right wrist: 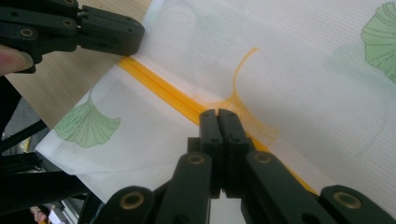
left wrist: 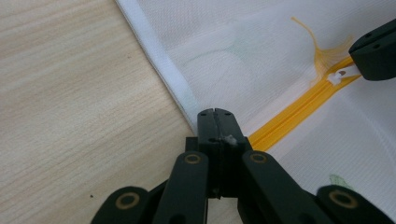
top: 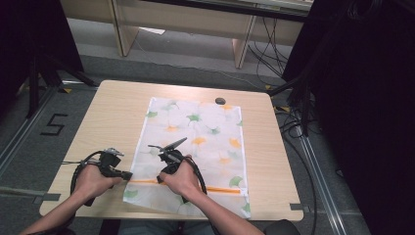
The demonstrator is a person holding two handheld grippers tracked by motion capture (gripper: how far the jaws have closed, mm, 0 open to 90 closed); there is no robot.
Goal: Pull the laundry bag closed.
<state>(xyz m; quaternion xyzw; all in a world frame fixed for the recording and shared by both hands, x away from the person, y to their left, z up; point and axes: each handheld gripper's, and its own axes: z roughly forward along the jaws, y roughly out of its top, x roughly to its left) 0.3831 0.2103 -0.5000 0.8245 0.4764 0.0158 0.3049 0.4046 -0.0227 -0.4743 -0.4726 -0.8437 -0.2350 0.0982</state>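
Your left gripper [left wrist: 215,114] has its jaws pressed together on the left edge of the bag [top: 195,147], right where the orange zipper [left wrist: 299,109] ends at the white hem. Your right gripper [right wrist: 219,116] has its jaws together too, set on the zipper; in the left gripper view its tip sits at 2 o'clock, closed on the small white pull [left wrist: 338,76].

The bag lies flat on the table [top: 107,112], near the middle, its long side running from 6 to 12 o'clock. The zipper crosses it near the 6 o'clock end, from 9 towards 3 o'clock.

Count: one bag, one zipper, one pull, two grippers, one small dark disc [top: 220,101] on the table just past the bag's 12 o'clock edge.

Both your forearms come in from 6 o'clock. Your left hand [top: 93,180] rests at the bag's left edge, its gripper pointing towards 3 o'clock. Your right hand [top: 182,180] lies over the bag beside the zipper, well within reach of the left, with that gripper's body rising towards 12 o'clock.
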